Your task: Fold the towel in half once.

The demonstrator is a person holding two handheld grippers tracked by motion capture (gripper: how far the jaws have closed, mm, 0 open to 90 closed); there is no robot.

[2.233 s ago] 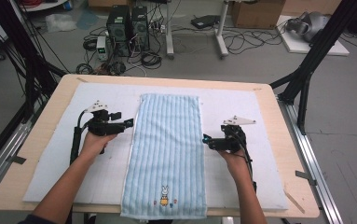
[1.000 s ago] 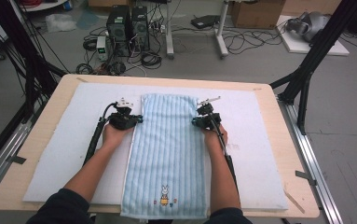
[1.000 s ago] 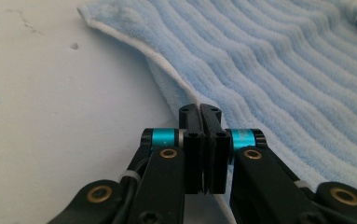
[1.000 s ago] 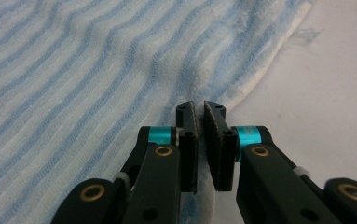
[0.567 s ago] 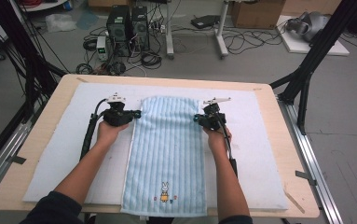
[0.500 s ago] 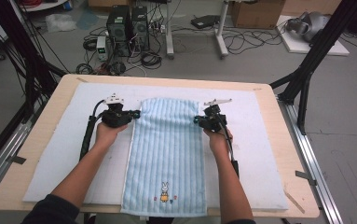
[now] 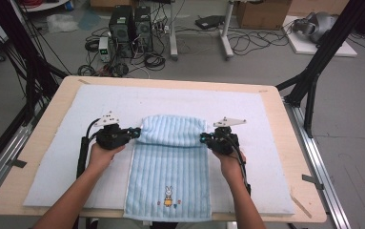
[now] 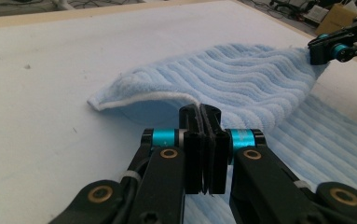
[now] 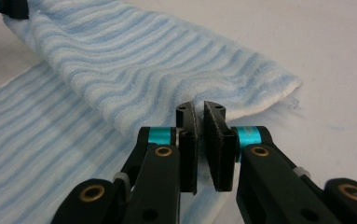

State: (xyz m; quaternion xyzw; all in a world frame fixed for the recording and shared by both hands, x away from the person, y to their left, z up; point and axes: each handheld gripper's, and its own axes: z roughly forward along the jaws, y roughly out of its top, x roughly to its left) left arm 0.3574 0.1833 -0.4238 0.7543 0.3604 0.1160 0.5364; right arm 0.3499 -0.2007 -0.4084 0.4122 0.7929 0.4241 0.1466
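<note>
Black jaws of your left gripper (image 8: 203, 140) were pinched together on the left edge of the blue striped towel (image 7: 170, 167), and your right gripper (image 9: 200, 140) was clamped the same way on the opposite edge, a sliver of cloth between the pads. From the high view, left gripper (image 7: 133, 134) and right gripper (image 7: 204, 139) faced each other across the towel's width, each at an end of a raised fold. Towel lay lengthwise on the white mat (image 7: 56, 157) over the wooden table (image 7: 285, 114), its far part lifted and curled toward you, near end flat with the small rabbit embroidery (image 7: 168, 196) close to the table's edge. Step in hand, as I judge it: folding the far half over the near half. Next move calls for carrying both corners evenly toward the rabbit end, keeping the edges level, then lowering and letting go together. Your forearms came in from the near side, roughly parallel, wrists turned inward, hands (image 7: 100, 157) low over the mat, grippers held about level.
</note>
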